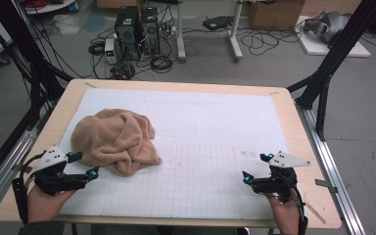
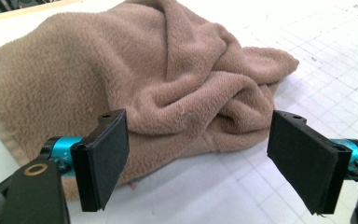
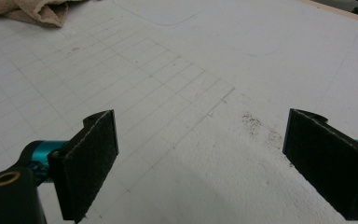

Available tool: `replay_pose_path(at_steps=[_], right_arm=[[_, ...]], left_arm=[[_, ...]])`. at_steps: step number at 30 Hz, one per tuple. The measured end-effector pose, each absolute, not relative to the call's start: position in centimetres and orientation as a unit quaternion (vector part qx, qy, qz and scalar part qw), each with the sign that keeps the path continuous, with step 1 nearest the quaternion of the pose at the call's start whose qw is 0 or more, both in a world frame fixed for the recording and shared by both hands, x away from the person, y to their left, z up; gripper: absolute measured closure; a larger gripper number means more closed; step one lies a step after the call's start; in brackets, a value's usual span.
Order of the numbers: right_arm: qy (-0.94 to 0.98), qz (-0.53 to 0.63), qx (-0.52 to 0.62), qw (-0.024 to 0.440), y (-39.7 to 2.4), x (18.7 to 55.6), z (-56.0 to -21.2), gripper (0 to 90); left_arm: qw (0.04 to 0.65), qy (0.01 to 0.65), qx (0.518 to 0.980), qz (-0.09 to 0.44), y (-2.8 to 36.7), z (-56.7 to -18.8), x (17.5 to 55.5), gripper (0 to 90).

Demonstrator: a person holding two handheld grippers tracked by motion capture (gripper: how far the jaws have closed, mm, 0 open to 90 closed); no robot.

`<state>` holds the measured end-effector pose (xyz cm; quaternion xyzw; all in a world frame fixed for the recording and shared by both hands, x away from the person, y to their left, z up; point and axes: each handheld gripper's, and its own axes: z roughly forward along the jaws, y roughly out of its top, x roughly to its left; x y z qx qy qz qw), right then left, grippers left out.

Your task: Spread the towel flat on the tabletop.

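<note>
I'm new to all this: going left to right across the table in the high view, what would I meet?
Left gripper → crumpled tan towel → bare gridded white mat → right gripper.

Lab: computer towers (image 1: 137,32), floor cables (image 1: 159,61) (tangled)

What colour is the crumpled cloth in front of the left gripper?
Light brown, a plain tan fleece cloth with no pattern; the left gripper view shows it best.
</note>
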<state>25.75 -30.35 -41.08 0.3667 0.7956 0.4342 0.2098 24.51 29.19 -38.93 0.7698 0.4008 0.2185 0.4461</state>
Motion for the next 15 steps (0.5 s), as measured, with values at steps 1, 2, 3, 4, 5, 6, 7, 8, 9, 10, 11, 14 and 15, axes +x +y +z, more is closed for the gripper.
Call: replay_pose_path(at_steps=[1,2,3,4,5,6,7,8,9,10,11,14,15], right_arm=[[0.796,0.434,0.364,0.213,-30.3,25.8,-41.1,9.3],[0.796,0.434,0.364,0.213,-30.3,25.8,-41.1,9.3],[0.796,0.434,0.364,0.213,-30.3,25.8,-41.1,9.3],[0.797,0.434,0.362,0.213,-30.3,25.9,-41.1,9.3],[0.797,0.434,0.362,0.213,-30.3,25.9,-41.1,9.3],[0.797,0.434,0.362,0.211,-30.2,25.9,-41.2,9.3],[0.798,0.434,0.362,0.210,-30.2,25.9,-41.3,9.3],[0.798,0.433,0.362,0.210,-30.2,26.0,-41.3,9.3],[0.799,0.433,0.362,0.208,-30.1,26.0,-41.4,9.3],[0.800,0.431,0.360,0.209,-30.1,26.0,-41.5,9.3],[0.801,0.430,0.362,0.207,-30.1,26.0,-41.5,9.3],[0.801,0.430,0.360,0.208,-30.0,26.0,-41.5,9.3],[0.801,0.431,0.360,0.208,-30.0,26.0,-41.5,9.3]], left_arm=[[0.448,0.400,0.770,0.217,29.0,-38.8,24.8,21.8],[0.450,0.398,0.770,0.215,28.7,-38.6,25.2,22.4],[0.453,0.397,0.770,0.210,28.4,-38.5,25.6,22.9],[0.455,0.395,0.771,0.206,27.9,-38.3,26.1,23.0],[0.457,0.391,0.773,0.203,27.5,-38.1,26.6,23.0],[0.459,0.385,0.776,0.199,26.5,-37.8,27.4,23.7],[0.459,0.385,0.777,0.196,25.9,-37.7,28.0,24.4],[0.459,0.385,0.777,0.196,25.9,-37.7,28.0,24.7],[0.458,0.384,0.779,0.191,25.4,-37.7,28.5,24.9],[0.456,0.382,0.782,0.186,24.4,-37.7,29.4,25.6],[0.456,0.382,0.782,0.186,24.4,-37.7,29.4,26.4],[0.421,0.385,0.799,0.187,22.9,-38.8,31.3,30.3],[0.409,0.391,0.805,0.179,22.7,-39.3,31.8,31.4]])
